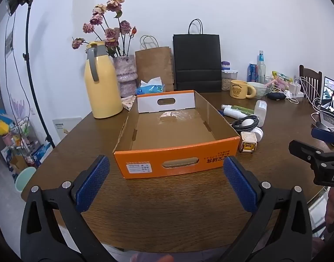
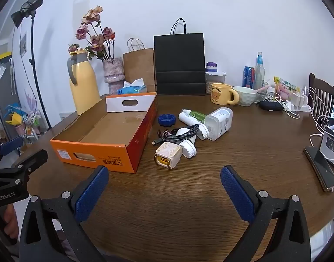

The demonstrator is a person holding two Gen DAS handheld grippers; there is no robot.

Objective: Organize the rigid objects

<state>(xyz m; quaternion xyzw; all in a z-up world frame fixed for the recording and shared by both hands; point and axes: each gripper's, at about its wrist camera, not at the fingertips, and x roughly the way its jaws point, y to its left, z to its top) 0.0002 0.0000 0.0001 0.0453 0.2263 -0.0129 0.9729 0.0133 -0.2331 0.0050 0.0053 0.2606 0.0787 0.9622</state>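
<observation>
An open orange cardboard box [image 1: 178, 163] [image 2: 97, 152] lies empty on the brown wooden table [image 1: 167, 207]. Right of it sits a small heap: a cream cube-shaped gadget [image 2: 168, 155] [image 1: 249, 145], white round caps [image 2: 188, 149], a braided cable [image 2: 180, 134], a clear plastic jar [image 2: 218, 123], a white-and-green bottle [image 2: 192, 116] and a blue lid [image 2: 166, 120]. My left gripper [image 1: 167, 183] hangs open in front of the box's near wall. My right gripper [image 2: 164, 191] hangs open short of the heap. Nothing is between either pair of pads.
Along the back stand a yellow thermos jug [image 1: 102, 85], a vase of dried roses [image 1: 125, 74], a tissue pack [image 1: 150, 88], brown and black paper bags [image 1: 196, 62], a yellow mug [image 2: 221, 93], a bowl [image 2: 245, 96] and bottles. A laptop [image 2: 333, 135], a phone [image 2: 321, 168] and cables lie at right.
</observation>
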